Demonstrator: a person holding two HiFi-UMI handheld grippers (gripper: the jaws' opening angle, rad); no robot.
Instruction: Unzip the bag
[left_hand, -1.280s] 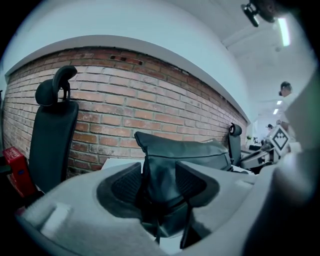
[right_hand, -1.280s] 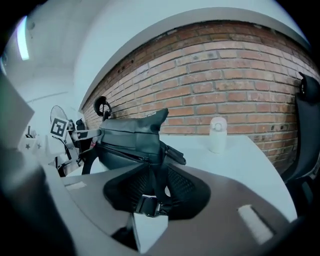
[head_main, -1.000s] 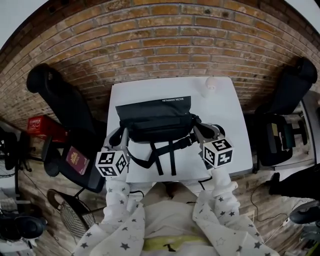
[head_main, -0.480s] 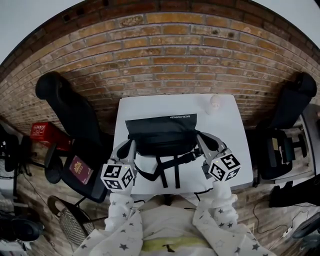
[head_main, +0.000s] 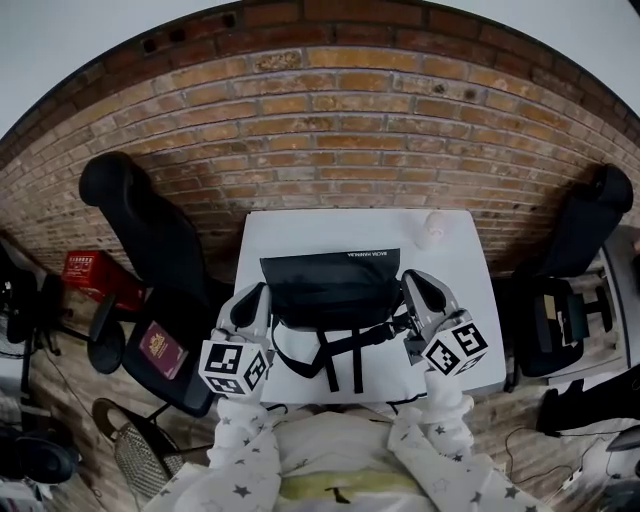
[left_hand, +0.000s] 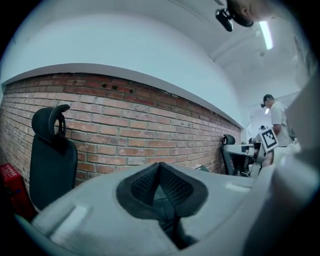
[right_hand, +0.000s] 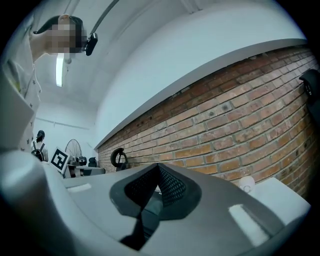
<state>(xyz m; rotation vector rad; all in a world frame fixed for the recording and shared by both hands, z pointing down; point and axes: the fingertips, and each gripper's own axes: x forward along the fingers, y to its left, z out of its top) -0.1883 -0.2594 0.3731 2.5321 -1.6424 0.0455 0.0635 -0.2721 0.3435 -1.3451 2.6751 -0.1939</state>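
Both grippers raised since earlier; left gripper (left_hand: 160, 170) jaws closed, right gripper (right_hand: 159, 172) jaws just closing, now together, nothing seen between; bag (head_main: 333, 285) zipped on worktop (head_main: 300, 225), contents hidden

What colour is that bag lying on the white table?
The bag is black with a little white lettering; the head view shows it best.

Your left gripper (left_hand: 160, 167) had its mesh pads pressed together at the tips (a dark sliver lower between them was too dim to name). Beyond it ran a brick wall (left_hand: 150, 135), with a black chair (left_hand: 50, 165) at left and a person (left_hand: 275, 119) far right.
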